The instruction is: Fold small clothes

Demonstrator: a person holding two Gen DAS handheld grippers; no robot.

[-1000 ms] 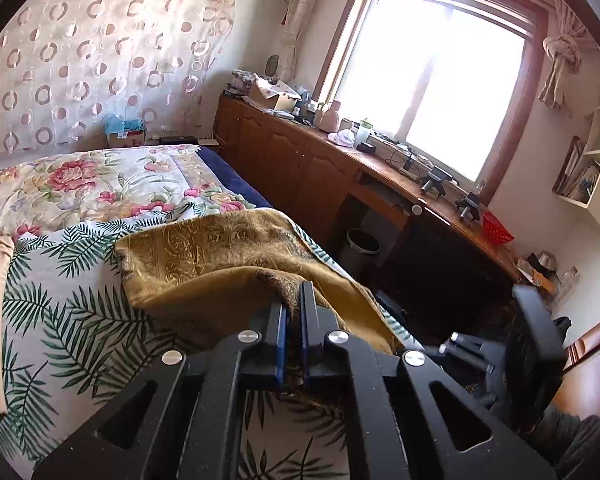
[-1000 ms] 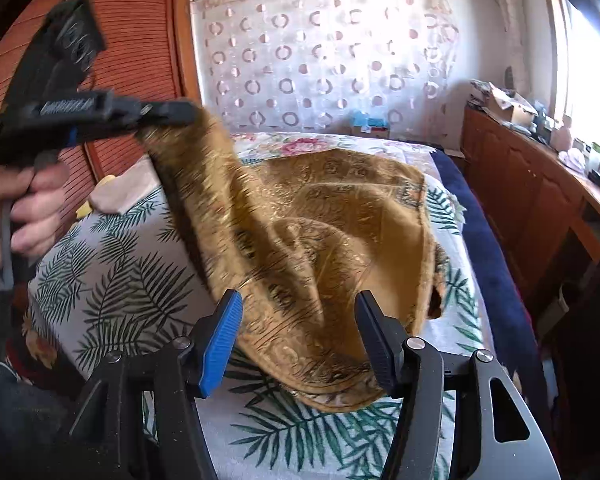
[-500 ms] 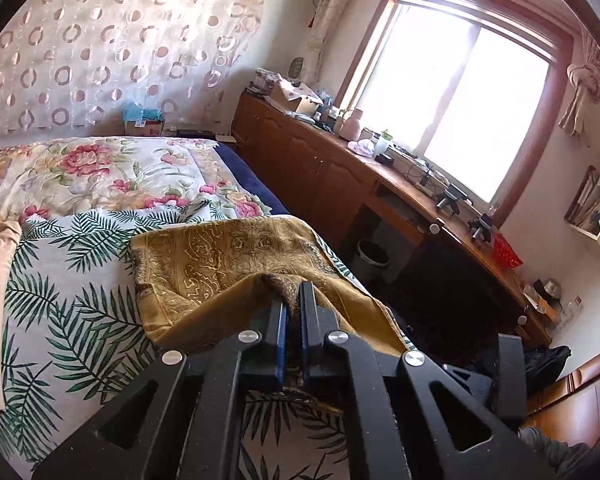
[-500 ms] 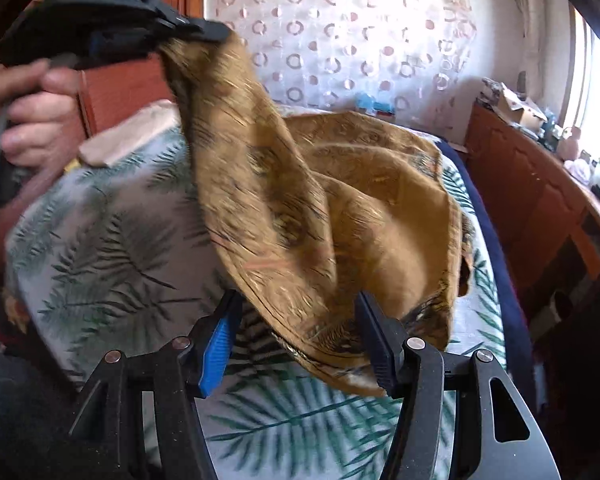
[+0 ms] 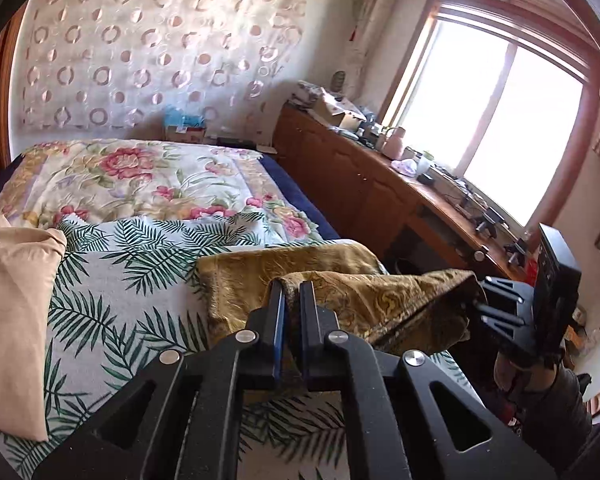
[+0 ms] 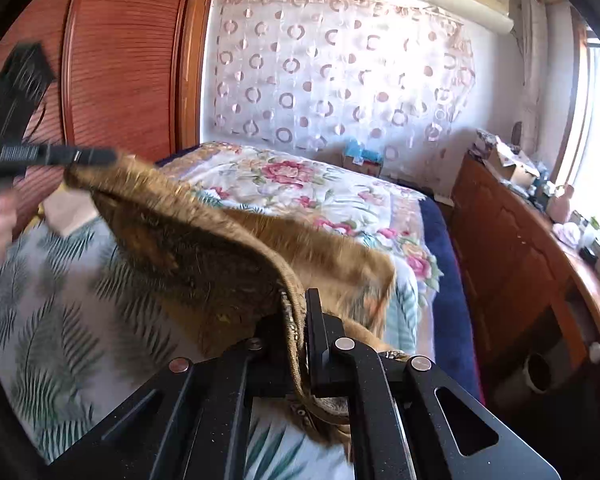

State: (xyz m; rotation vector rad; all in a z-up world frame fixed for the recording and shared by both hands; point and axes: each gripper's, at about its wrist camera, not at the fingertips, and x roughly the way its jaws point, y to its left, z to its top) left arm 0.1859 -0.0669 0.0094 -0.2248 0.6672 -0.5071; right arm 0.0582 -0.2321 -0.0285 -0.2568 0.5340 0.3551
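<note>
Garment: mustard-gold patterned cloth (image 5: 340,276), partly lifted off the bed (image 5: 112,280); its far portion rests on the palm-leaf sheet, its near edge hangs in the air between my two claws.
Left claw (image 5: 291,312): fingers together, clamped on one point of the cloth's near edge, which runs up between the pads.
Right claw (image 6: 300,320): fingers together, clamped on the hem at the other end of that edge; the hem's stitched border passes down through the grip.
Cross-view: from the left wrist camera I see the right claw gripping the cloth's far corner at the right; from the right wrist camera I see the left claw at upper left, blurred, with the cloth stretched from it.
Other items: peach-coloured cloth (image 5: 12,320) lies on the bed to the left, well apart from the gold cloth.
Step in hand: I judge this the start of a fold, with the edge raised and held taut at two points.
Next move: I should carry both claws together across the bed, keep the edge level and tensioned, lay it onto the opposite edge, then release.
Risk: uneven travel would skew the fold.
</note>
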